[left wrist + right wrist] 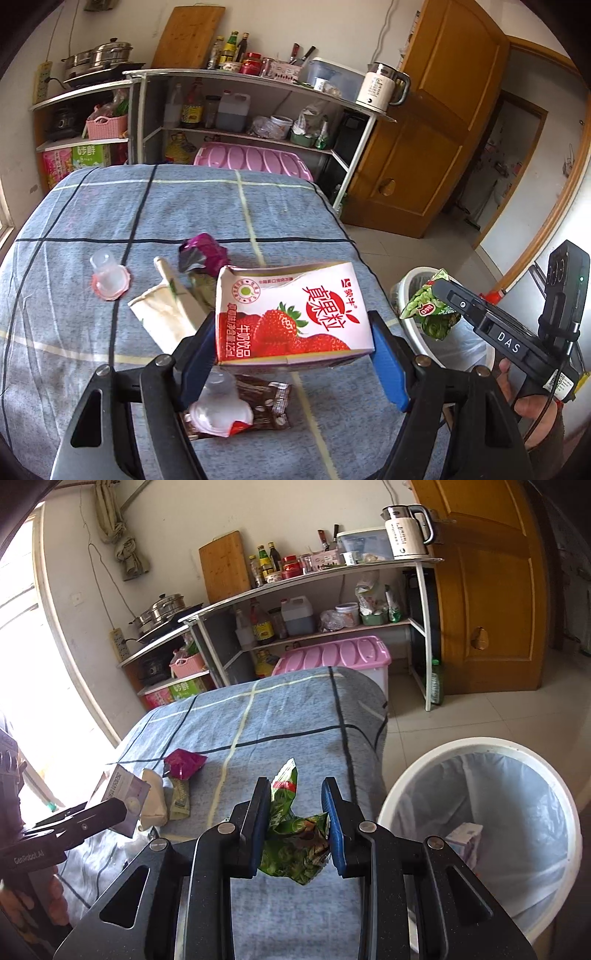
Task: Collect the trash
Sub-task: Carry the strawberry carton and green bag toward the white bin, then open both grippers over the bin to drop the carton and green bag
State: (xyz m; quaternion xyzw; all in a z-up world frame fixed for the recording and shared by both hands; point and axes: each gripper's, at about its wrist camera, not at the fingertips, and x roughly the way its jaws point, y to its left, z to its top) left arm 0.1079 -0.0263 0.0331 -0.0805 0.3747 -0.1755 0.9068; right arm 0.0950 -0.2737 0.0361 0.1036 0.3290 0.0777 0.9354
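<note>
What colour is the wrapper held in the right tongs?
Green wrapper with a red patch, shown best in the right wrist view.

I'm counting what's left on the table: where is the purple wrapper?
In the left wrist view the purple wrapper lies mid-table on the checked cloth, just beyond the strawberry milk carton and right of the clear cup.

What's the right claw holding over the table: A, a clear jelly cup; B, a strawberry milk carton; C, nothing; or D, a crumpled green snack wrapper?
D: the right claw is shut on the crumpled green snack wrapper; the strawberry milk carton is in the left claw.
</note>
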